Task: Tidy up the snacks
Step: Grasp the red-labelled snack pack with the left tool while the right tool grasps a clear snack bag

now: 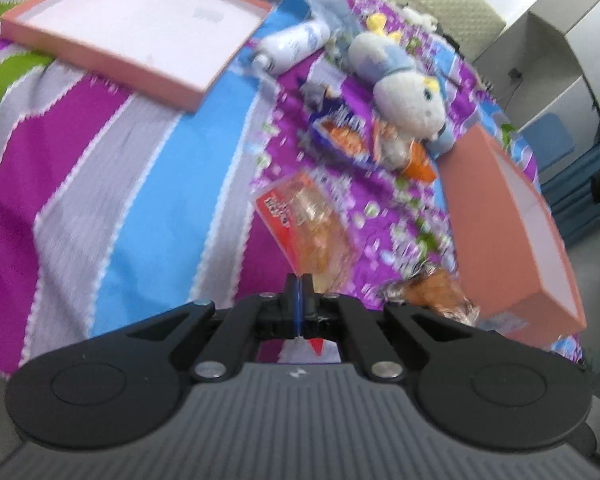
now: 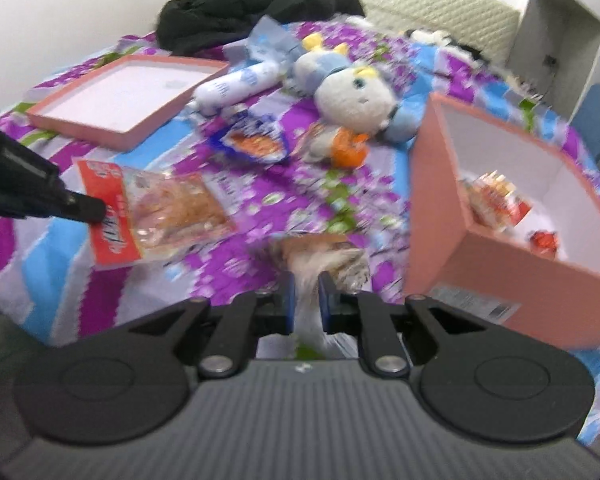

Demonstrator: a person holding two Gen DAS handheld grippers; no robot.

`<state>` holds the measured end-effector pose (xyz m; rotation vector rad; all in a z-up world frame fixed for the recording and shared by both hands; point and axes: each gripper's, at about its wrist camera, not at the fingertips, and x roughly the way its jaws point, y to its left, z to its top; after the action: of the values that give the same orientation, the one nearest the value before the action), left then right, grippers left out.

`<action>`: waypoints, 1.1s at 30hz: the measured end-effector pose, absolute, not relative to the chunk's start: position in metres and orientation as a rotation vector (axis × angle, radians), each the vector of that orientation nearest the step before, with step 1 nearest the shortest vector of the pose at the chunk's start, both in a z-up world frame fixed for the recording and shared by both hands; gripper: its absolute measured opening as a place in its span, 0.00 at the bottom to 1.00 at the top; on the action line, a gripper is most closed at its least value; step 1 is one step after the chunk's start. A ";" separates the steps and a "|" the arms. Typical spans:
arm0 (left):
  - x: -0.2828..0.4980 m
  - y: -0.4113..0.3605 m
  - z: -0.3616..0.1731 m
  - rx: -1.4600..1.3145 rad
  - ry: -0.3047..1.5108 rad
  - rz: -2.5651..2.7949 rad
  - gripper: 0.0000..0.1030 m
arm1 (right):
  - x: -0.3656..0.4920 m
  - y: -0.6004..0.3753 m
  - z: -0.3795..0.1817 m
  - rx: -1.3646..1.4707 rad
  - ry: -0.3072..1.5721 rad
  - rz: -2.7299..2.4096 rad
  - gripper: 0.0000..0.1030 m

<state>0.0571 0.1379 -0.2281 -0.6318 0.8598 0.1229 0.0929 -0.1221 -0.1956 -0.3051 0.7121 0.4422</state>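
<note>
A striped and flowered bedspread [image 1: 100,184] is strewn with things: a plush toy [image 2: 352,92] lies in the middle, a white bottle [image 2: 236,84] beside it, and a blue snack bag [image 2: 254,140] and an orange packet [image 2: 348,148] just in front of the toy. A shallow pink lid [image 2: 120,96] sits to the far left, with dark clothes [image 2: 240,4] heaped behind it. To the right a pink box [image 2: 512,216] is tipped with its opening toward the middle of the bed, two small packets [image 2: 500,200] already inside. The left gripper [image 1: 299,286] has its fingers pressed together on the edge of a red-and-clear snack pack [image 1: 304,224], which stretches away from its tips over the bedspread; the right-hand view shows the same pinch at the pack's red end. The right gripper [image 2: 308,292] pinches a crinkled clear wrapper [image 2: 320,260] between its blue pads, the snack bunched just past the fingertips and close beside the box's near corner.
</note>
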 end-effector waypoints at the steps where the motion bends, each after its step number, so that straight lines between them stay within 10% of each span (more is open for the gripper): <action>1: 0.055 0.139 -0.231 -0.634 0.871 0.123 0.00 | 0.092 -0.121 -0.198 -0.303 0.721 0.449 0.14; 8: 0.054 0.146 -0.235 -0.548 0.968 0.148 0.20 | 0.098 -0.125 -0.206 -0.244 0.759 0.477 0.21; 10: 0.054 0.147 -0.232 -0.491 0.991 0.165 0.52 | 0.097 -0.128 -0.205 -0.231 0.755 0.474 0.47; 15: 0.053 0.153 -0.217 -0.393 0.992 0.160 0.73 | 0.097 -0.134 -0.203 -0.206 0.728 0.467 0.78; 33: 0.148 0.104 -0.227 0.032 1.003 -0.131 0.85 | 0.150 -0.142 -0.220 -0.190 0.740 0.508 0.82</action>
<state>0.1482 0.1040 -0.2267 0.0318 1.0034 -0.1309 0.1496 -0.1419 -0.2198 -0.1899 0.7404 0.5082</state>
